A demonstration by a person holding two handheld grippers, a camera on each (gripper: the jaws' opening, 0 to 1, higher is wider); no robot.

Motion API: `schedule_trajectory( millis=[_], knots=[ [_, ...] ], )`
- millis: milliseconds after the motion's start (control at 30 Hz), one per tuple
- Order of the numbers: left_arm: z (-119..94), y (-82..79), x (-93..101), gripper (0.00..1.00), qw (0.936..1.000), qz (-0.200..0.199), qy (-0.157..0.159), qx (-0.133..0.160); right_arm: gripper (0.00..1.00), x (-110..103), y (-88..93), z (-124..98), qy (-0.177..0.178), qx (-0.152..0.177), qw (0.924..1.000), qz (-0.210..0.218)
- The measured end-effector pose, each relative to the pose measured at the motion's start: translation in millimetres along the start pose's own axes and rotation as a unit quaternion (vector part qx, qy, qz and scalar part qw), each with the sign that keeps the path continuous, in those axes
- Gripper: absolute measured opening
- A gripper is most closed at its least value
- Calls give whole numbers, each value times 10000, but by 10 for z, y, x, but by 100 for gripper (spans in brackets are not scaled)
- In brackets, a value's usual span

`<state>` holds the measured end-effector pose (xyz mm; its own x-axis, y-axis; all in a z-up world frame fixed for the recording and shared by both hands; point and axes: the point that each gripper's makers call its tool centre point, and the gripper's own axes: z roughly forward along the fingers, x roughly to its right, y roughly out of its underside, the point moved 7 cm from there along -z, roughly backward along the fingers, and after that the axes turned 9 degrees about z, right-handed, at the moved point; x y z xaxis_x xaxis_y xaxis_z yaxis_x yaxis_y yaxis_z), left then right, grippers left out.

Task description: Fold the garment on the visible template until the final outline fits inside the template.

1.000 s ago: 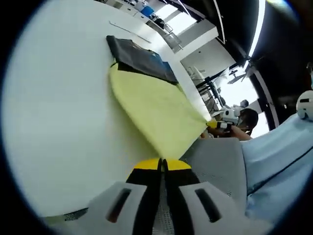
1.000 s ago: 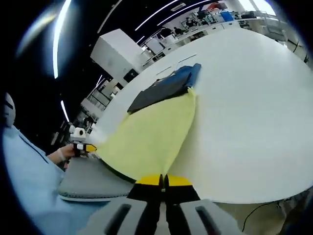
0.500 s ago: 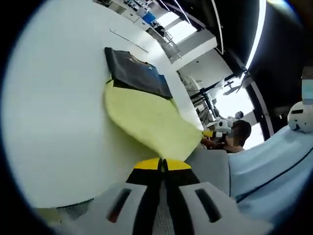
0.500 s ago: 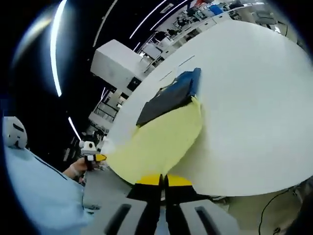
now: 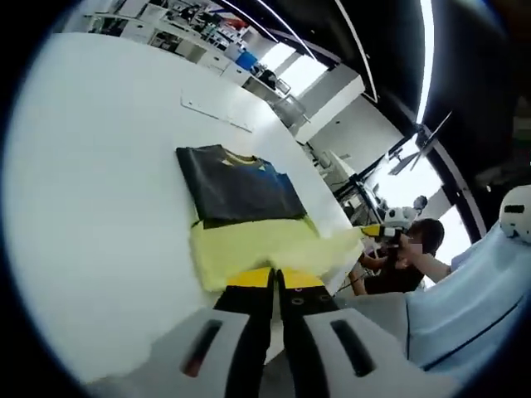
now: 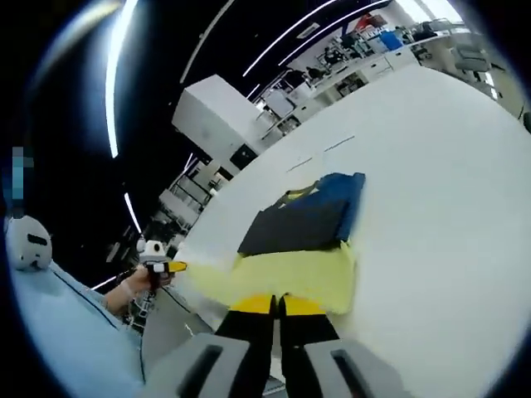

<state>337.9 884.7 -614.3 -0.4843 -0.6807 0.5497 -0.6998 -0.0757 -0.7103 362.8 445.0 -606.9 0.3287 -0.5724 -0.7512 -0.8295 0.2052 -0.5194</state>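
Yellow garment [image 5: 249,249], soft matte cloth, lies as a rumpled band on the smooth white table [image 5: 91,182]. A flat dark rectangular template [image 5: 236,186] sits at its 12 o'clock edge. Left gripper [image 5: 275,282] and right gripper [image 6: 276,305] each pinch the near hem, jaws closed. In the right gripper view, blue fabric [image 6: 348,199] shows at the template's 2 o'clock.

In the right gripper view we saw our right gripper [image 6: 278,305] with its yellow-tipped jaws closed on the near edge of the yellow garment [image 6: 286,274], which lay on the white table [image 6: 431,166]. Beyond it sat a dark panel [image 6: 294,228] with a blue piece [image 6: 348,199] alongside. At the left, our left gripper [image 6: 162,265] pinched the garment's far corner.
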Motion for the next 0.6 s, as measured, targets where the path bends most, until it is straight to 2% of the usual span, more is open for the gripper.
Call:
schedule_trajectory(
  millis=[100,300,467,600],
  knots=[
    [94,-179,-115,0,9997,22,-28,237,0,33,-205,94,-31,66,9999,-94],
    [268,-435,-284,0,9980,83,-171,598,0,169,-578,296,-48,203,9996,-187],
    [371,-633,-431,0,9962,315,-434,682,0,251,-834,444,-28,325,9990,-293],
    [471,-826,-528,0,9954,352,-444,776,0,338,-1044,559,12,366,9987,-359]
  ],
)
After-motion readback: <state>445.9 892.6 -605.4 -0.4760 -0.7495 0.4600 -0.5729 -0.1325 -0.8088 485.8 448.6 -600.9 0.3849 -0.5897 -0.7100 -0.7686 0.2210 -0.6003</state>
